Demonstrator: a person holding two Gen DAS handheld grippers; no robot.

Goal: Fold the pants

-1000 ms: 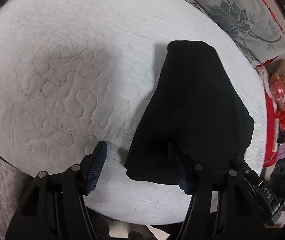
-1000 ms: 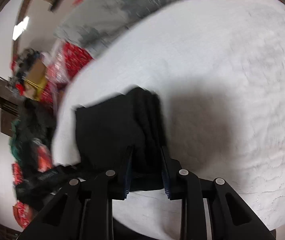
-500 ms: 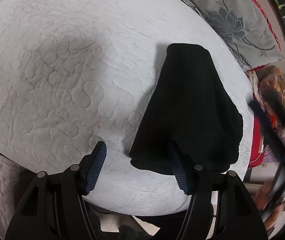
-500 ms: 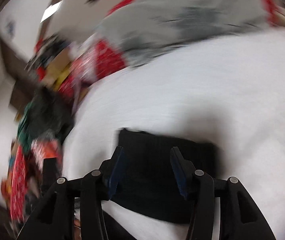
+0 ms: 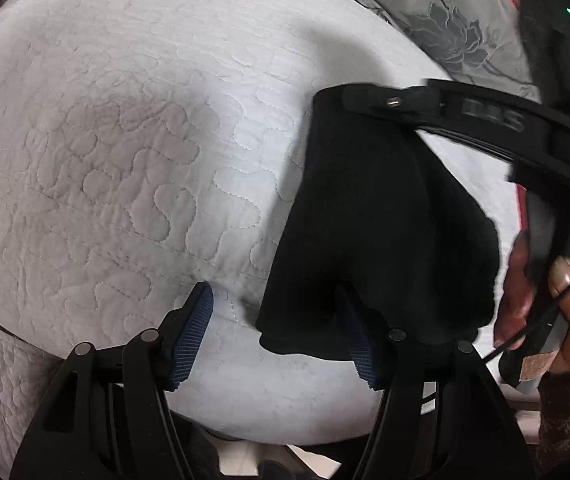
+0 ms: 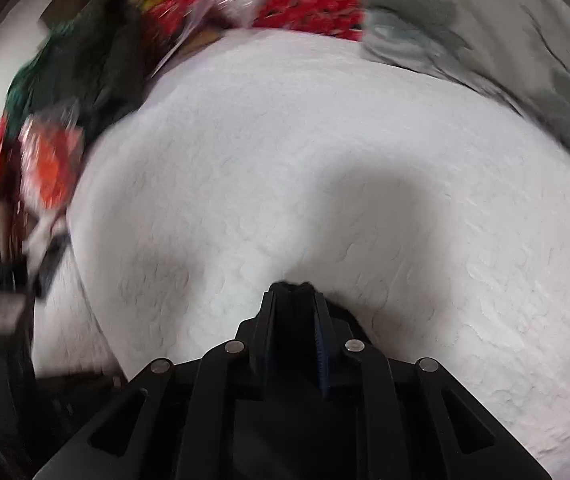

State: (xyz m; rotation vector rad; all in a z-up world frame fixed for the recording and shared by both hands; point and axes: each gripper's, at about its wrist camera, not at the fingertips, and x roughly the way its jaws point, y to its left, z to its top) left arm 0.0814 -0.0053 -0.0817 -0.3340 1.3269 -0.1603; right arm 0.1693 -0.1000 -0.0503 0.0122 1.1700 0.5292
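Left tool (image 5: 275, 330) stood released, its two blue-padded fingers (image 5: 193, 332) spread wide just above the near edge of the bed (image 5: 125, 140), nothing between them. The right-hand finger of that tool lay against the near hem of the pants (image 5: 377, 232), but did not pinch it. The pants, black, lay folded into a compact bundle on the white quilted bed cover, toward the bed's right side, narrower at the far end and wider near the tool. Right tool (image 6: 295, 300) was clenched on a small ridge of black cloth of the pants (image 6: 293, 289), which showed between and just past the fingertips in the right wrist view; that view was motion-blurred. From the left wrist view, the right tool (image 5: 369, 98) reached in from the right and sat on the far end of the bundle, touching it. The right hand (image 5: 565, 300) gripped that tool's handle at the frame's right edge, fingers curled round it, a thin black cable running past the fingers. Beyond the bundle, a grey pillow (image 5: 445, 28) with a dark flower print lay at the head of the bed. Off the bed's left side in the right wrist view sat a heap of red, green and orange clutter (image 6: 45, 128), too blurred to sort out.
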